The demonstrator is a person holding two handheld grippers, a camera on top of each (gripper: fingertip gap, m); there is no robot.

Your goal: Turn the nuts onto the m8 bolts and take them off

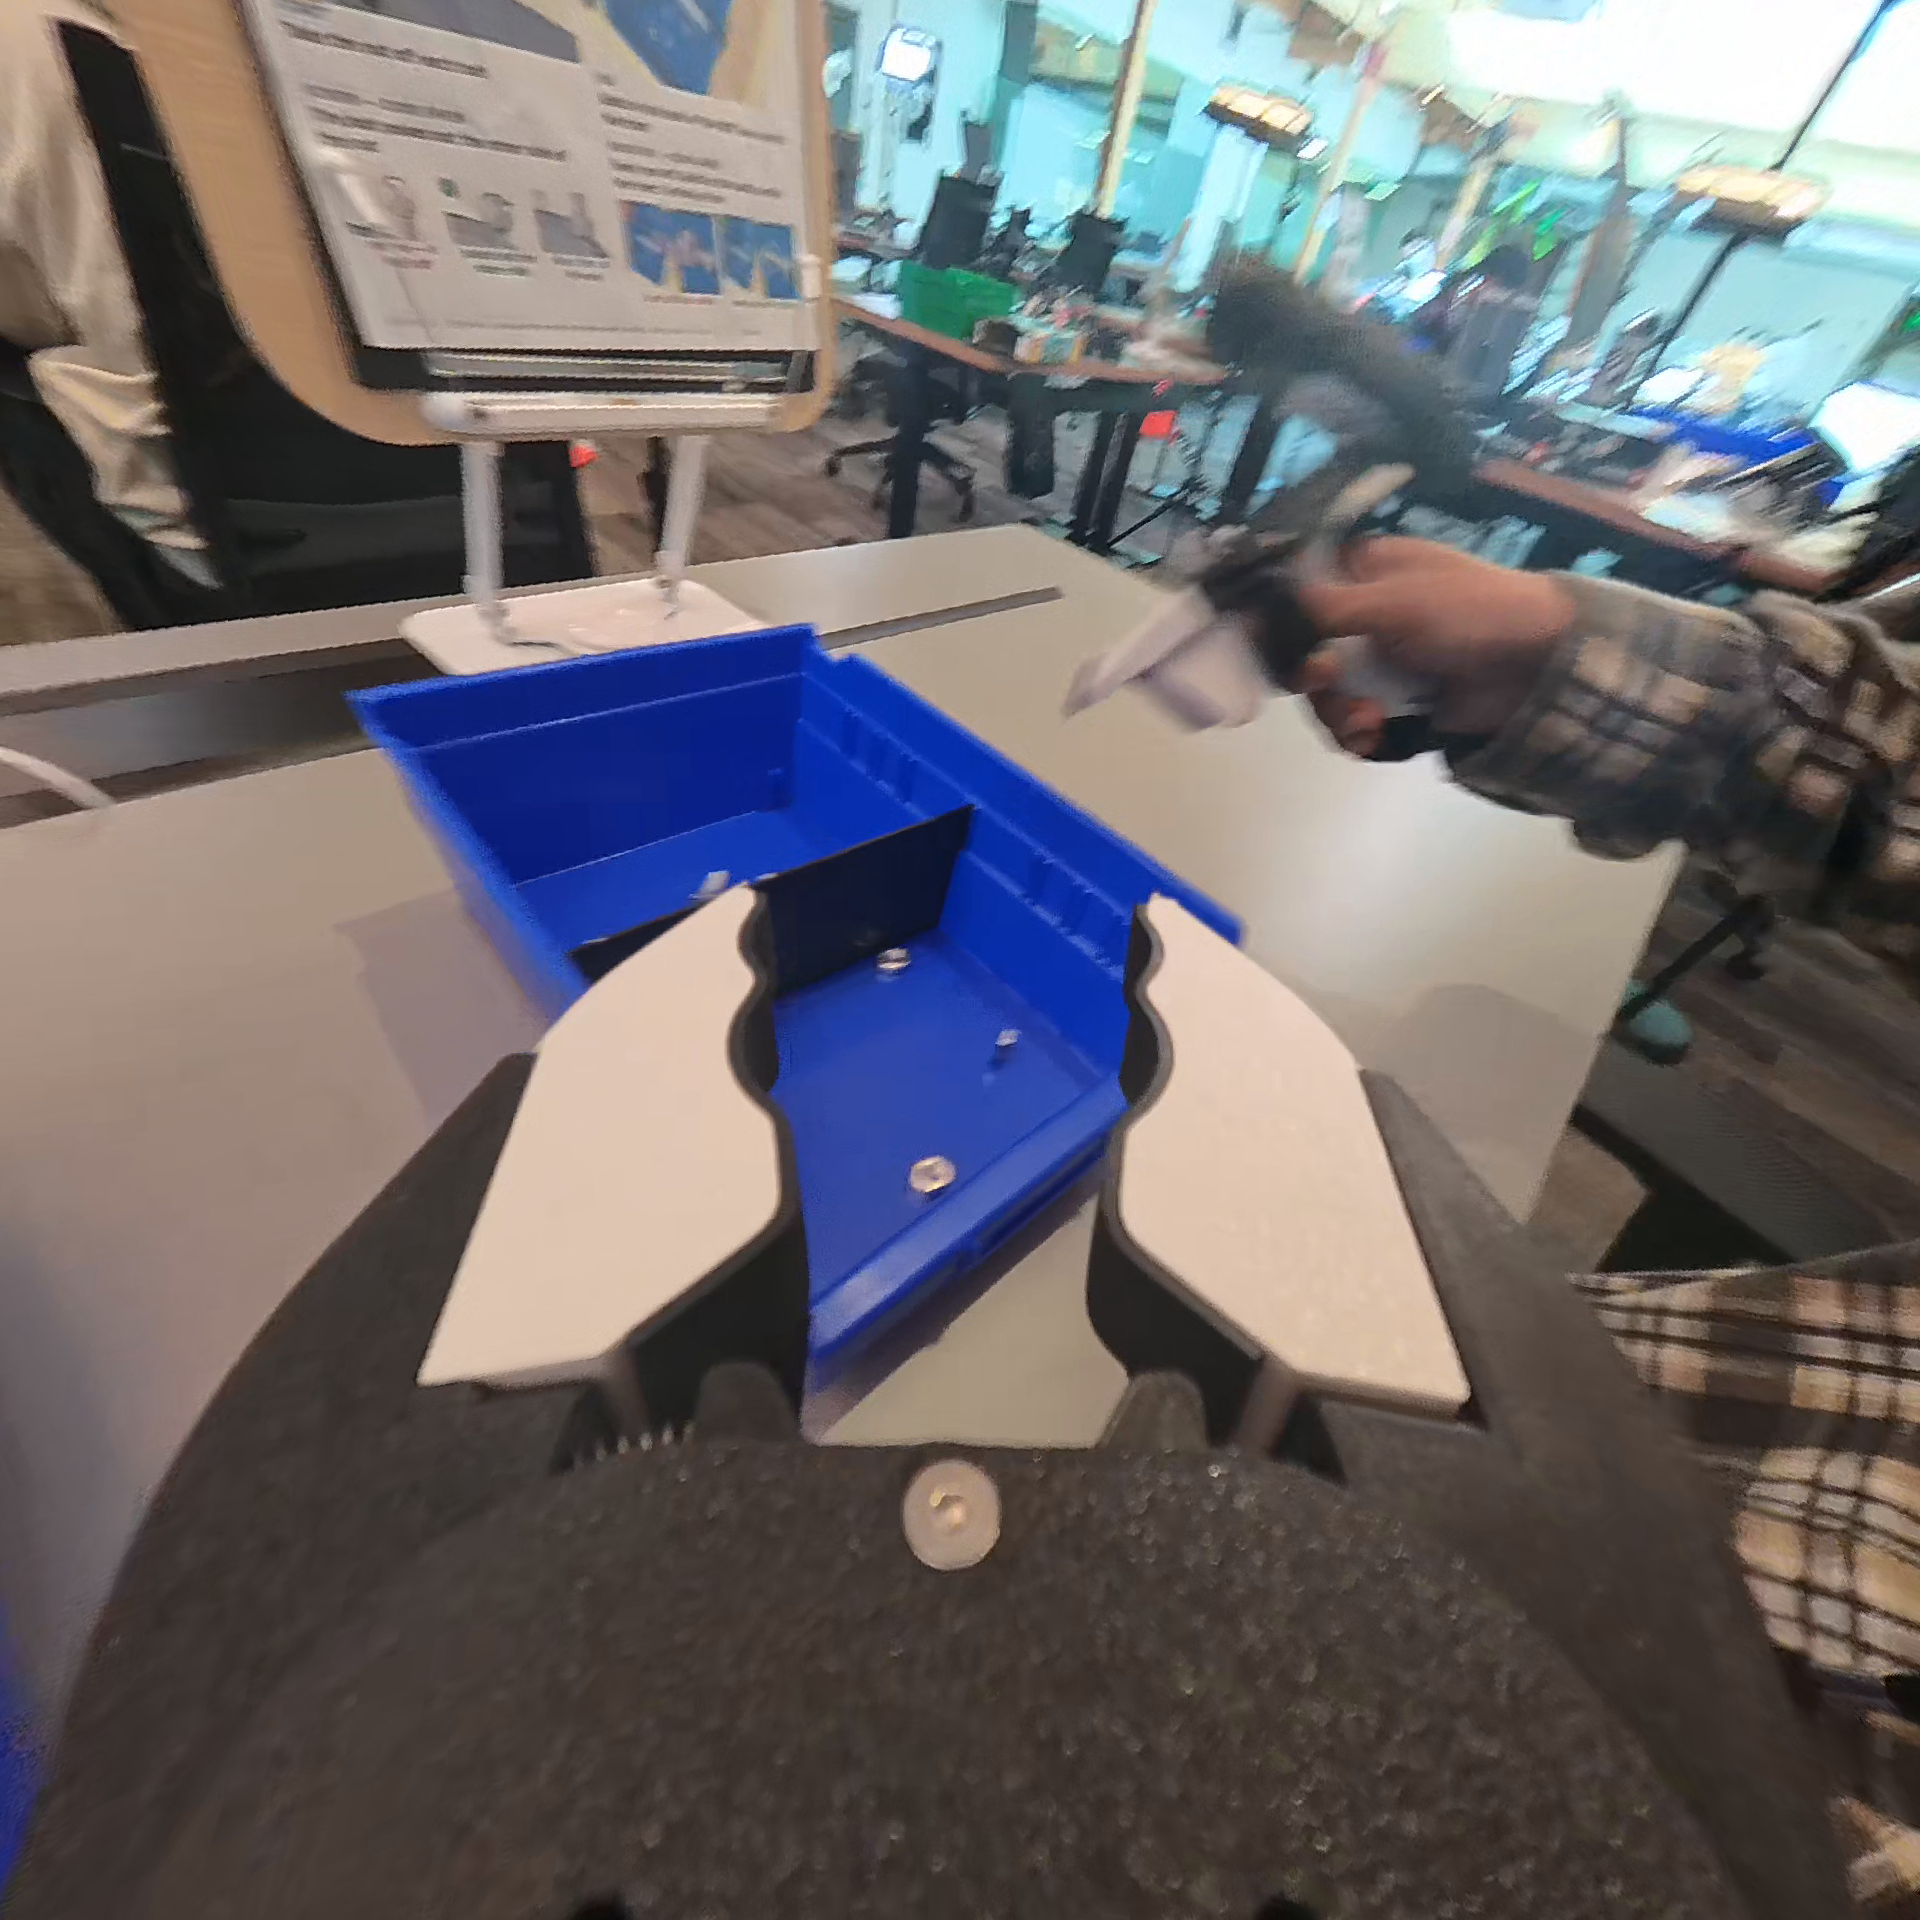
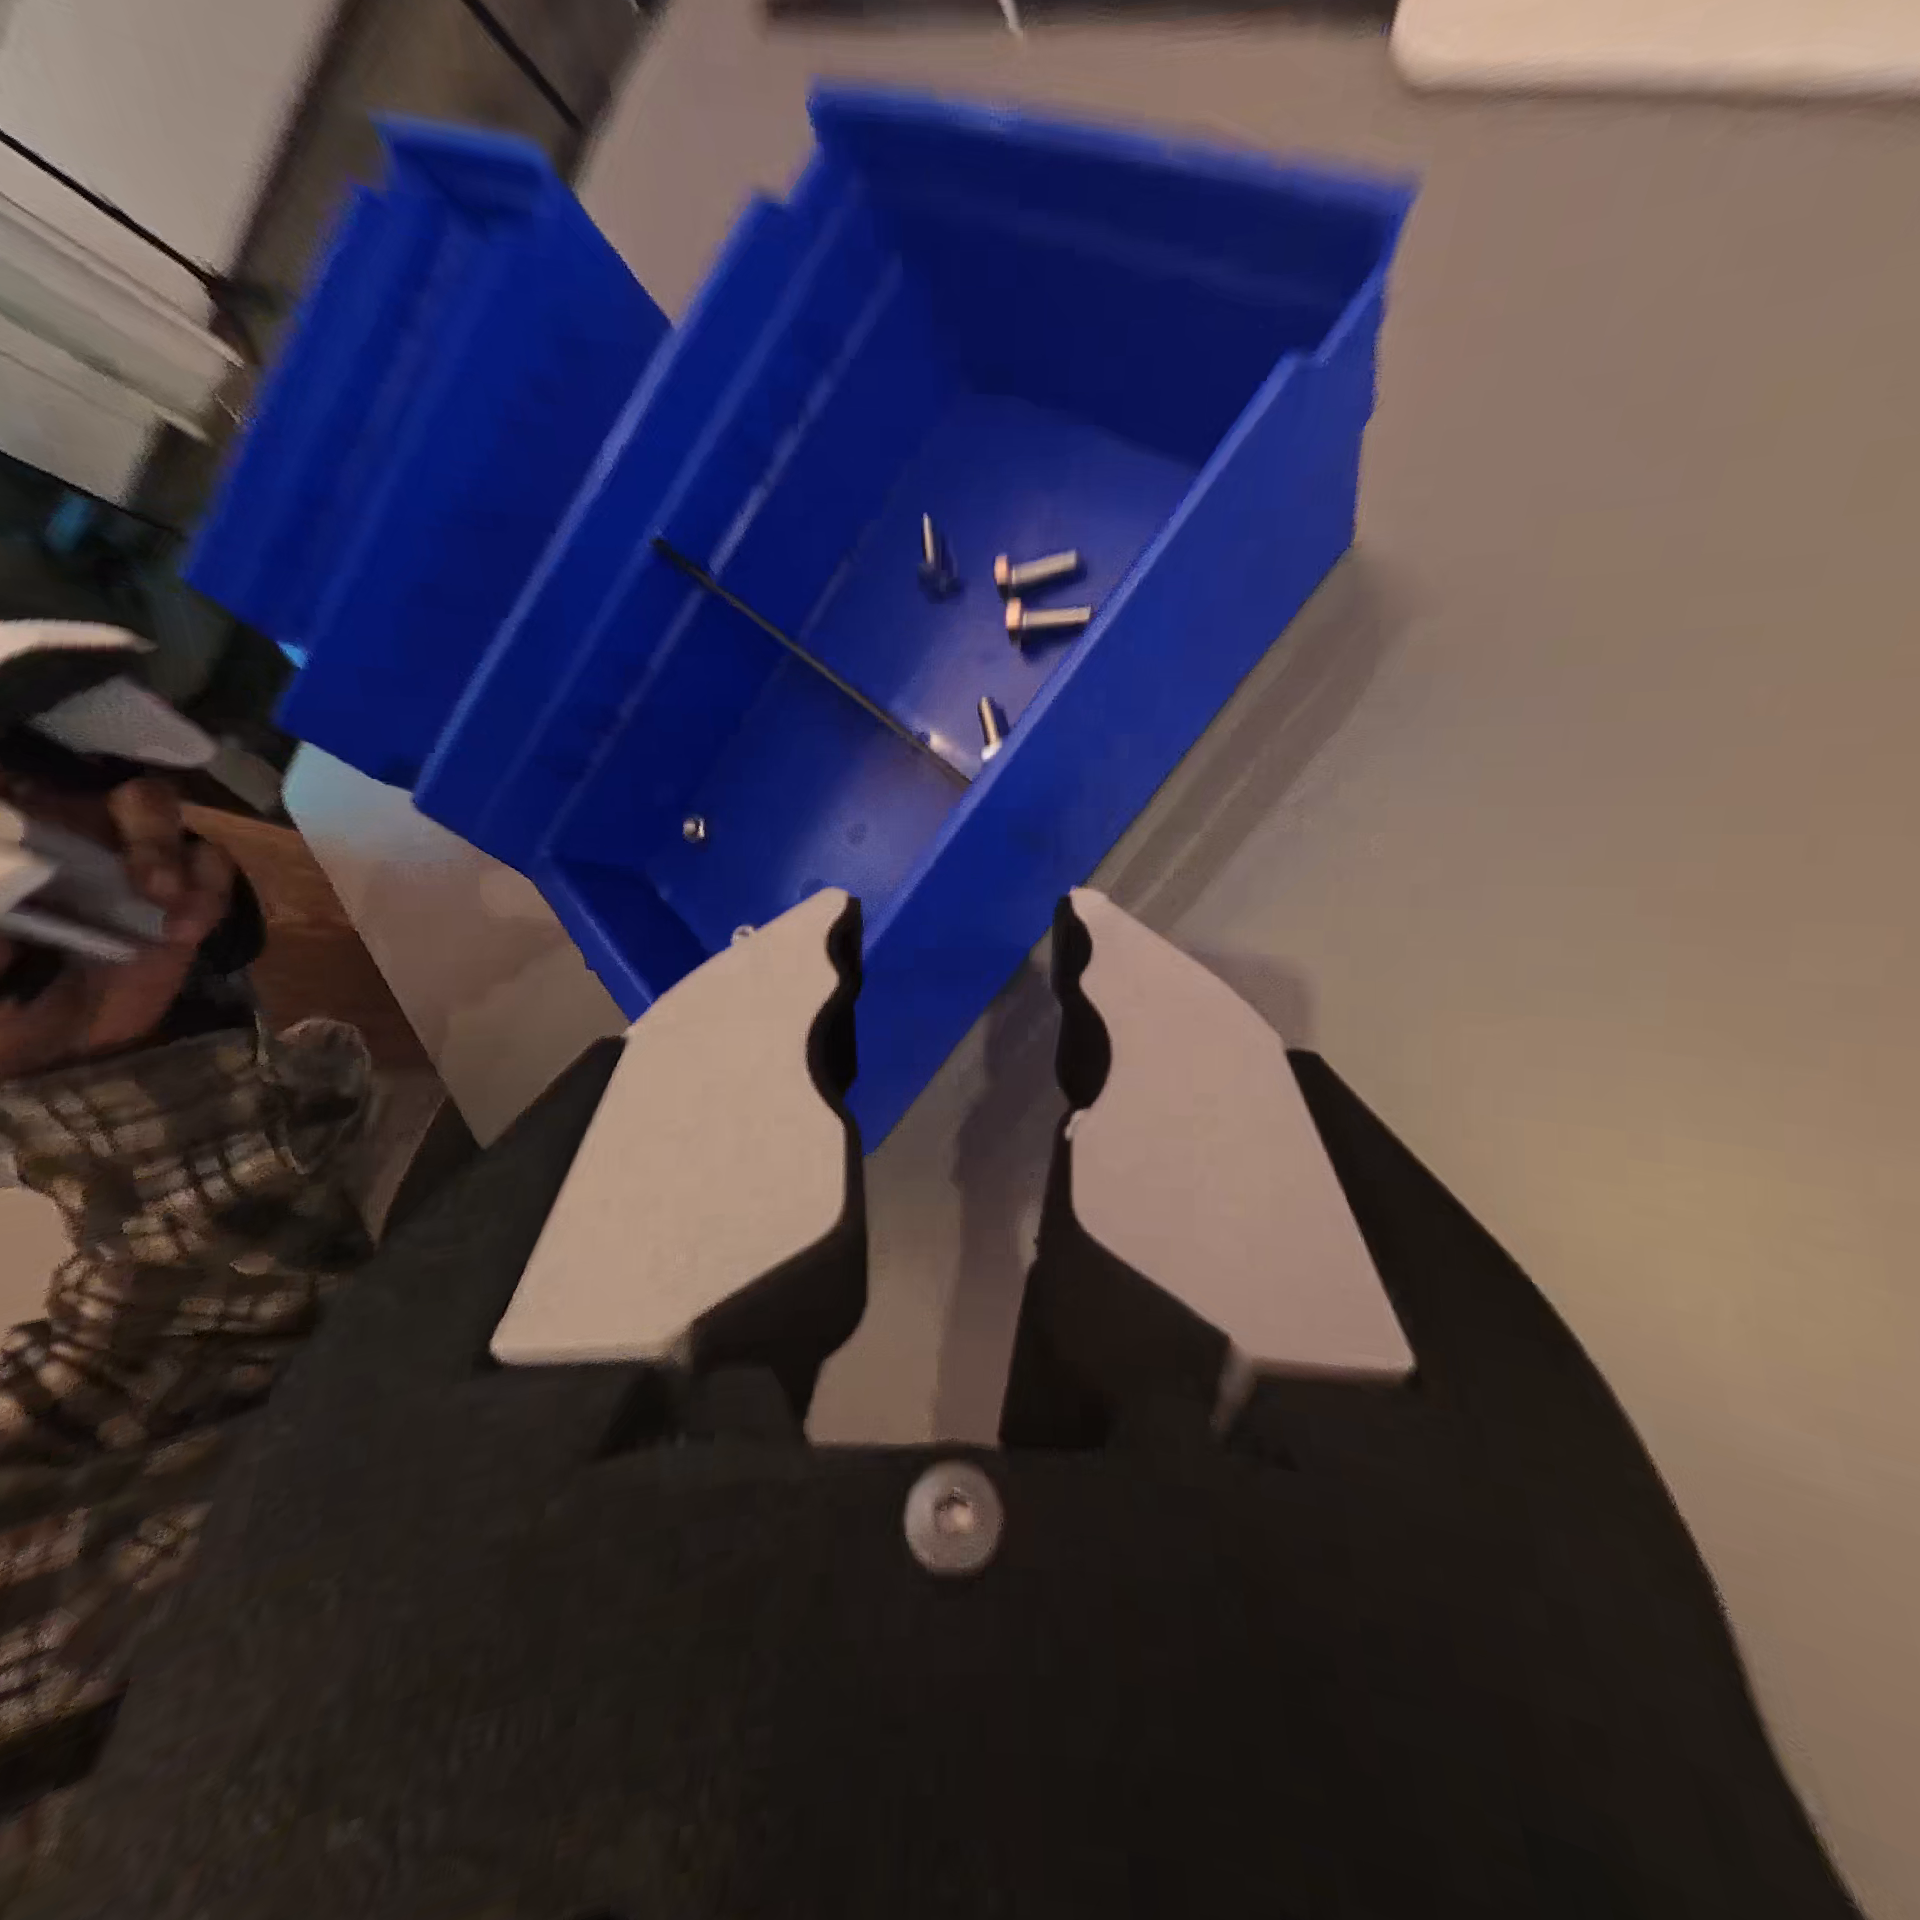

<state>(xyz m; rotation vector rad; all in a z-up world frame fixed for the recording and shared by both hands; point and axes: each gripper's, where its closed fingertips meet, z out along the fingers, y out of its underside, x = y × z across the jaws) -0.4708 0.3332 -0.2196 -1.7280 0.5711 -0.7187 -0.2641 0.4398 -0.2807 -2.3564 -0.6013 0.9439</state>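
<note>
A blue bin (image 1: 1039, 831) with a black divider (image 1: 862, 894) sits on the grey table. Its near compartment holds nuts, one (image 1: 932, 1174) near the front and another (image 1: 891, 961) by the divider. My left gripper (image 1: 945, 935) is open and empty, held above that compartment. In the right wrist view the bin (image 2: 1143, 779) shows several bolts (image 2: 1039, 569) in the far compartment and a nut (image 2: 694, 828) in the near one. My right gripper (image 2: 956, 920) is open and empty, just above the bin's near corner. It also shows in the left wrist view (image 1: 1132, 665), held in a hand.
A document stand (image 1: 582, 416) with a printed sheet stands behind the bin. A second blue bin (image 2: 416, 468) sits at the table's edge beside the first. The table edge (image 1: 1600, 1039) drops off to the right. Office desks and chairs fill the background. My hands' fingertips stand some 25 cm from each other.
</note>
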